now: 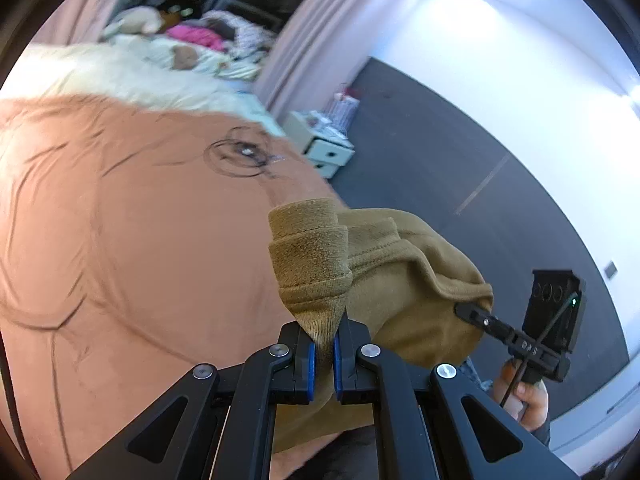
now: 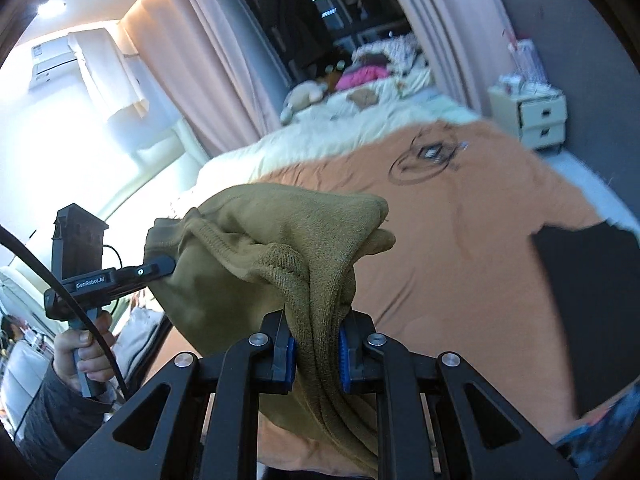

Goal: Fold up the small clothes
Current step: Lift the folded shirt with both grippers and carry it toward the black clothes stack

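1. We're over a bed (image 2: 248,160), its cream bedding running back toward a dark window between tall pink curtains (image 2: 192,60).
2. Spread flat across the near part of the bed is an orange T-shirt (image 1: 140,240), wrinkled, with a dark ring-shaped print (image 1: 240,154) on its chest.
3. At the far end of the bed there's a jumble: a pale stuffed toy (image 2: 302,94), a bright pink garment (image 2: 362,76) and patterned fabrics behind it.
4. Beside the bed, against a grey wall (image 1: 460,168), stands a small cream drawer unit (image 2: 534,114) with clutter on top; a white air conditioner (image 2: 50,62) hangs high on the opposite wall.
5. Now the main item: an olive-brown knit garment (image 1: 384,264) held up in the air above the orange shirt, bunched and sagging between the two tools.
6. The left gripper (image 1: 323,354) has its blue pads pinched tight on a ribbed edge of that garment.
7. The right gripper (image 2: 316,354) clamps a thick fold of the same cloth between its pads.
8. The hanging garment blocks the middle of both views, hiding part of the shirt.
9. A bare hand (image 2: 82,350) grasps the left tool's handle, with a black cable (image 2: 60,280) crossing in front.
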Tool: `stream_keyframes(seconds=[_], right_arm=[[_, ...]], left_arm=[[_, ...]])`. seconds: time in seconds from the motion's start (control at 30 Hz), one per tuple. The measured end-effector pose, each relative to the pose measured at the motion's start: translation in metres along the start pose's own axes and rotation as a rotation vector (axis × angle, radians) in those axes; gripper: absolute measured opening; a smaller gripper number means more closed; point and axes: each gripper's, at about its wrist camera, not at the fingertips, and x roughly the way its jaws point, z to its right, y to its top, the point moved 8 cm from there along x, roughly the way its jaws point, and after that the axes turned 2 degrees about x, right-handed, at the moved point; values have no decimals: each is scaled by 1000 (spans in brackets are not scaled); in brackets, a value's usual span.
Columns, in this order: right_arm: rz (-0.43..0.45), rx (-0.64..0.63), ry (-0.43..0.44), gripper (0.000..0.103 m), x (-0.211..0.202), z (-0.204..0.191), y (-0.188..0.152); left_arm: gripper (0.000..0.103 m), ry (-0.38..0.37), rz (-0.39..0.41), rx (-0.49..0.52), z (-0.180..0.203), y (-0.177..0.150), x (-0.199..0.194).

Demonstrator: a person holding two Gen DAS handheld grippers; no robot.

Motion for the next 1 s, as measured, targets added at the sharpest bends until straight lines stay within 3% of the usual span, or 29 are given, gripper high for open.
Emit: stream_keyframes(seconds=[0.43,0.57,1.0], right_arm=[[139,-35,-151,13,-170,36,6],[171,-22,-188,13,-200,53,1],[212,11,-311,13,-232,86,-16]], left_arm=[[6,-137,-30,155,156,17,55],[6,-175,-33,179,193,22,79],[6,-279,-133,255,295,6,175]])
